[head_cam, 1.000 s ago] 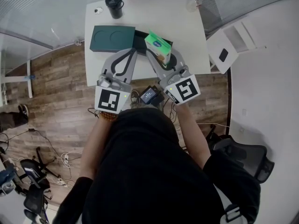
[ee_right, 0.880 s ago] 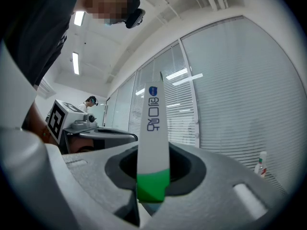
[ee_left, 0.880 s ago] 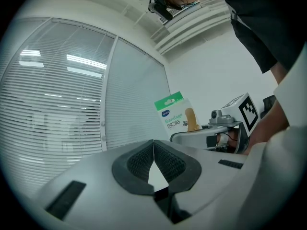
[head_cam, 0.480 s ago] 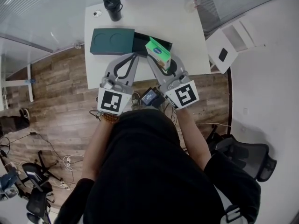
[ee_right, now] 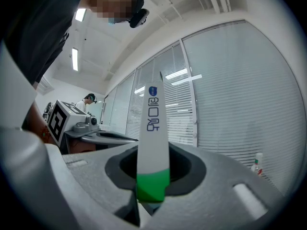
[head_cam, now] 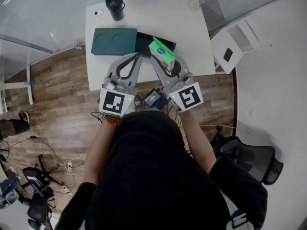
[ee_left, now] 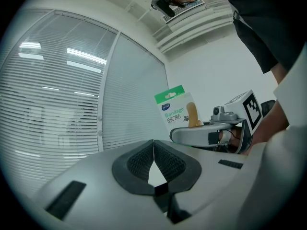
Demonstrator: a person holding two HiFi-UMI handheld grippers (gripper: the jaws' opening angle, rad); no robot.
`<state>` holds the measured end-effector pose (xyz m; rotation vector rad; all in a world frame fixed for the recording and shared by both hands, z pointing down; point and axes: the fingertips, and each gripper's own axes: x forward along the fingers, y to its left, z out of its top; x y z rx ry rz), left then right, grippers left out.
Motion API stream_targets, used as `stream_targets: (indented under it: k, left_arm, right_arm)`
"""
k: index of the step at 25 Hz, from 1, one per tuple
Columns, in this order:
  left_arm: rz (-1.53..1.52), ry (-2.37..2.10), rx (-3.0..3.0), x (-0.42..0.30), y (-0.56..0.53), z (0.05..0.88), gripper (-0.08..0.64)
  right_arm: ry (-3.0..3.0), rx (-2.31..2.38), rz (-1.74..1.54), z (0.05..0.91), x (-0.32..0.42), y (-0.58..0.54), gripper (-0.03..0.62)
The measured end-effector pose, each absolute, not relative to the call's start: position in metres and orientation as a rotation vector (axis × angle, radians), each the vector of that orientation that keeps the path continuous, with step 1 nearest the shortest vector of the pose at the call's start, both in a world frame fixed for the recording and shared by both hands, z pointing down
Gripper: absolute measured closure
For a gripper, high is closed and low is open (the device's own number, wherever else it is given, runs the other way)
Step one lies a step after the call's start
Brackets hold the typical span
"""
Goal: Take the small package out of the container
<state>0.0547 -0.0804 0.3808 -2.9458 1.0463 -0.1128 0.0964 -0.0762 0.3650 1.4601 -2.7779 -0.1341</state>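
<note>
A small green-and-white bandage package [head_cam: 161,53] is held above the near edge of the white table [head_cam: 192,37], and my right gripper [head_cam: 163,61] is shut on its lower end. In the right gripper view the package [ee_right: 153,143] stands edge-on between the pads. The dark green container [head_cam: 145,43] lies open behind it, with its lid [head_cam: 114,34] to the left. My left gripper [head_cam: 136,56] hovers beside the container, shut and empty, its pads [ee_left: 144,159] touching. The left gripper view shows the package [ee_left: 178,110] upright in the right gripper [ee_left: 211,133].
At the table's back edge stand a black cup [head_cam: 115,5], a small white object [head_cam: 98,13] and a clear bottle [head_cam: 200,1]. A white side unit [head_cam: 233,47] stands right of the table. Cables and an office chair [head_cam: 252,159] lie on the floor.
The right gripper has drawn the package slightly toward the person, away from the container. The left gripper has stayed shut beside the container.
</note>
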Motion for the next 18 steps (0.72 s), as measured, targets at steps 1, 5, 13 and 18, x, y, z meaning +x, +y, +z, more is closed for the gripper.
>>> stream_targets:
  k: [1, 5, 13, 18]
  left_arm:
    - [-0.113, 1.045, -2.946, 0.055, -0.08, 0.381, 0.558]
    - [-0.109, 1.049, -2.952, 0.055, -0.082, 0.382, 0.558]
    - [-0.11, 1.066, -2.948, 0.052, -0.085, 0.382, 0.558]
    - [-0.109, 1.069, -2.951, 0.05, -0.088, 0.383, 0.558]
  right_arm:
    - [-2.771, 1.462, -0.134, 0.366, 0.097, -0.077, 0.507]
    - [-2.755, 1.475, -0.12, 0.368, 0.098, -0.08, 0.508]
    - [-2.748, 1.468, -0.121, 0.371, 0.099, -0.084, 0.508]
    - [-2.749, 1.459, -0.131, 0.37, 0.096, -0.088, 0.508]
